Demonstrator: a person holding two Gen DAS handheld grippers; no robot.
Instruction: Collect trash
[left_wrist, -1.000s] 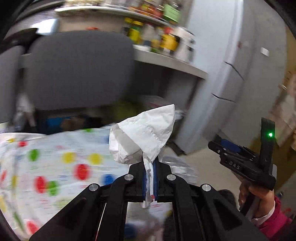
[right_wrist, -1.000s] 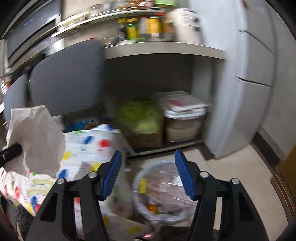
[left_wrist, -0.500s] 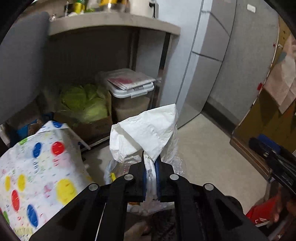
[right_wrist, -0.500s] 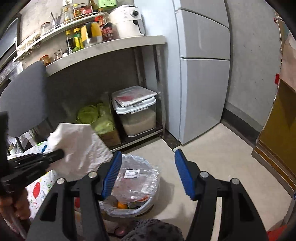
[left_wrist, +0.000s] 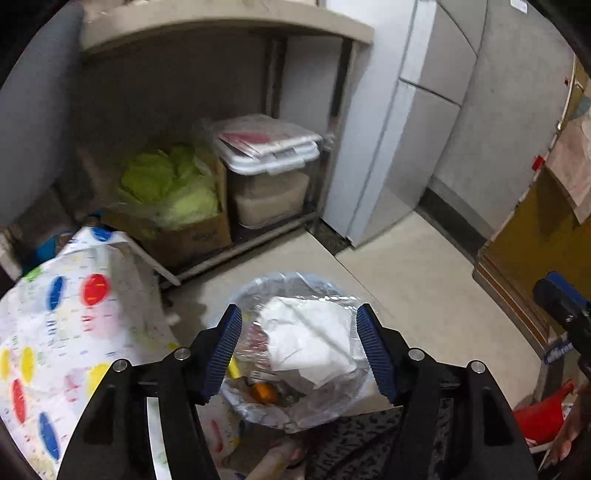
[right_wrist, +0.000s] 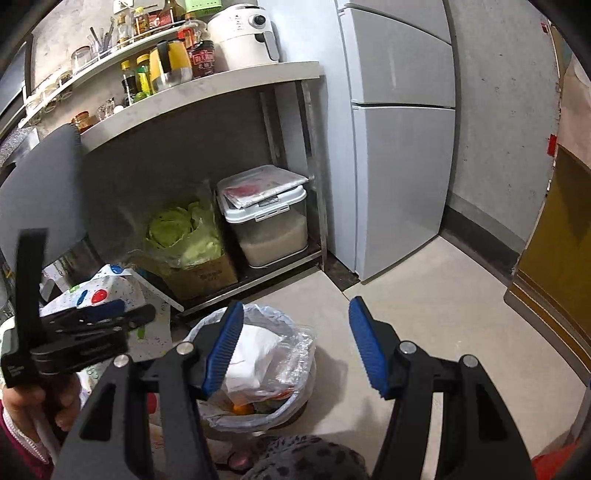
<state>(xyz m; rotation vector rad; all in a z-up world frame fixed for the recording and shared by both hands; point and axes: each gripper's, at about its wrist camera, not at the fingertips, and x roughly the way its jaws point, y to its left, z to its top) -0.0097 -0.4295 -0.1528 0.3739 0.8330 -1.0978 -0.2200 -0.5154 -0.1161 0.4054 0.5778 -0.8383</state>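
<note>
A crumpled white paper (left_wrist: 306, 339) lies on top of the rubbish in a round bin lined with a clear plastic bag (left_wrist: 295, 421). My left gripper (left_wrist: 298, 314) hangs right above it, its jaws opening wide, and the blue pads do not touch the paper. In the right wrist view the same paper (right_wrist: 251, 354) sits in the bin (right_wrist: 299, 362). My right gripper (right_wrist: 295, 306) is open beside the bin, with nothing between its fingers. The left gripper (right_wrist: 136, 312) shows there at the left, held by a hand (right_wrist: 22, 402).
A cloth with coloured spots (left_wrist: 66, 332) hangs left of the bin. Under the shelf stand a cardboard box of cabbage (left_wrist: 173, 192) and a lidded clear tub (left_wrist: 269, 177). A fridge (right_wrist: 399, 147) stands to the right, a grey chair back (right_wrist: 40, 184) to the left.
The left gripper swung from the spotted cloth over to the bin, then opened and let the white paper fall into it. The right gripper swung the same way and stayed open.
</note>
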